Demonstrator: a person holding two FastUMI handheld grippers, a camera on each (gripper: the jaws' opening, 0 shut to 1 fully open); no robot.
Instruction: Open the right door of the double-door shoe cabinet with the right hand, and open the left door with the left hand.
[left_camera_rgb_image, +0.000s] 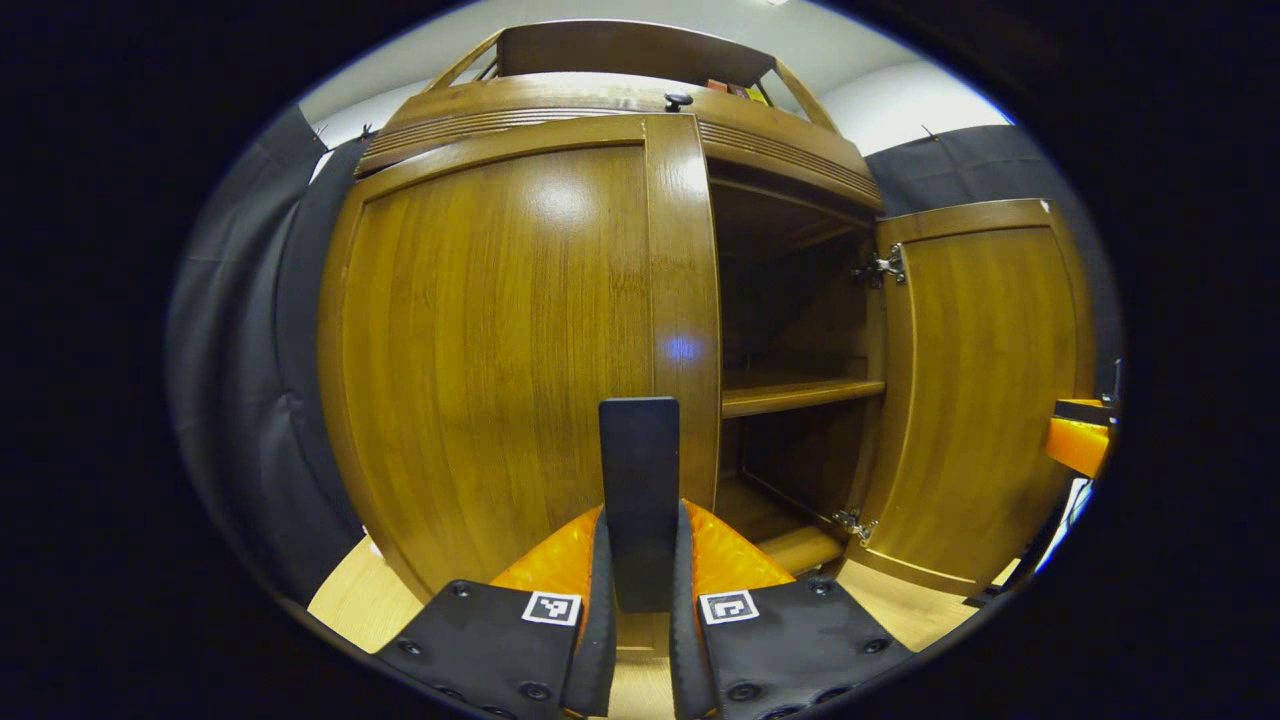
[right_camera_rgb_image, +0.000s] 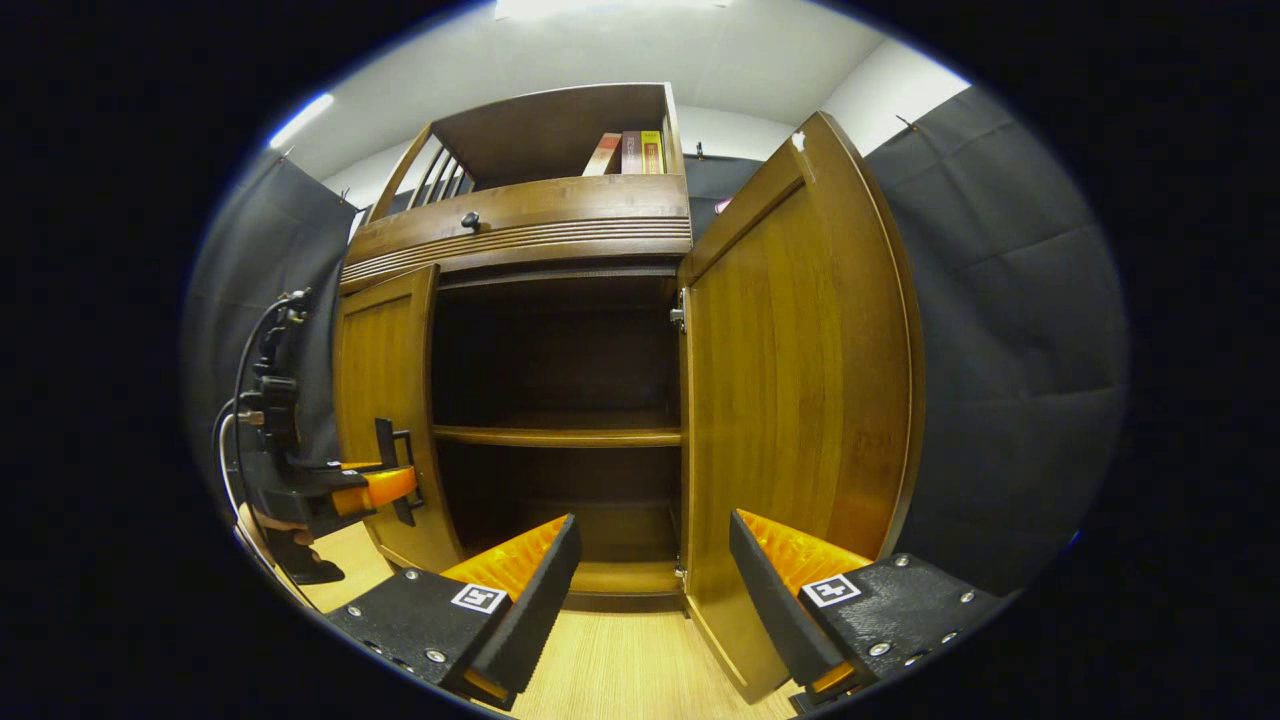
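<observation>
On left door handle (left_camera_rgb_image: 639, 500): left gripper (left_camera_rgb_image: 640, 640) jaws clamped.

Cabinet (right_camera_rgb_image: 520, 235): stands on the floor (right_camera_rgb_image: 620, 660), booth wall behind and to both sides. Right door (right_camera_rgb_image: 800, 400): swung out, hinged at the right edge of the opening. Left door (left_camera_rgb_image: 500, 340): against the cabinet front, left of the opening. Handle (left_camera_rgb_image: 638, 500): on the left door's inner edge, between the left claw's (left_camera_rgb_image: 640, 640) fingers. Shelf (right_camera_rgb_image: 555, 436): inside, midway up the opening. Knob (right_camera_rgb_image: 470, 219): on the band above the doors. Books (right_camera_rgb_image: 630, 152): upright in the top compartment, at its right end. Right claw (right_camera_rgb_image: 655, 590): before the opening, just left of the right door.
</observation>
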